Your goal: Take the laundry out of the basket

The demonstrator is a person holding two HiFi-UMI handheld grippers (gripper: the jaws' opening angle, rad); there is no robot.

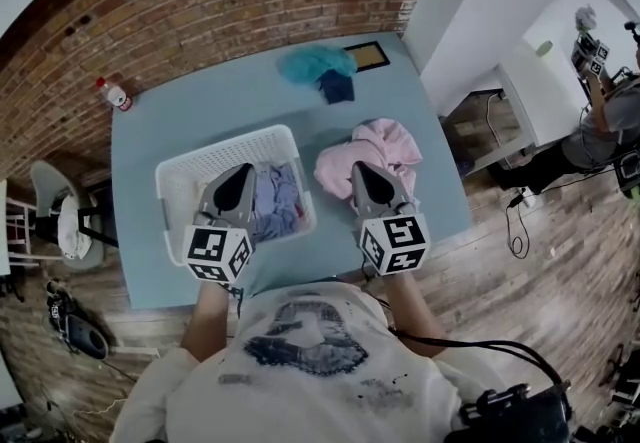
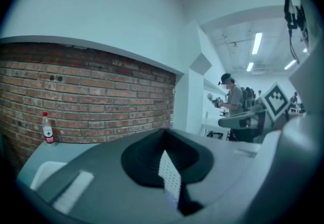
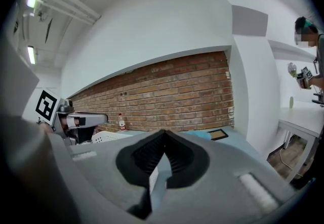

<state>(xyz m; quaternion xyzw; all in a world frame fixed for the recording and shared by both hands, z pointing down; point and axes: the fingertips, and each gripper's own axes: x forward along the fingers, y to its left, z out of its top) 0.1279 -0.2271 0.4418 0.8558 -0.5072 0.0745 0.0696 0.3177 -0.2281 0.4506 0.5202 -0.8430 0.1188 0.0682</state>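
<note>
The white laundry basket [image 1: 190, 181] stands on the light blue table [image 1: 180, 121], with lavender and blue laundry [image 1: 280, 199] inside it. A pink garment [image 1: 380, 149] lies in a heap on the table to the basket's right. My left gripper [image 1: 241, 171] hovers over the basket's near side, jaws shut and empty; in its own view the jaws [image 2: 164, 132] meet at the tip. My right gripper [image 1: 358, 171] hangs over the pink garment's near edge, also shut with nothing in it [image 3: 163, 132]. From the right gripper view, the basket's rim [image 3: 104, 137] shows low at the left.
A teal cloth [image 1: 312, 61] and a dark blue cloth [image 1: 336, 86] lie at the table's far side beside a framed picture [image 1: 367, 55]. A bottle [image 1: 116, 94] stands at the far left corner by the brick wall. A chair [image 1: 60, 216] is left; a person [image 1: 605, 116] is far right.
</note>
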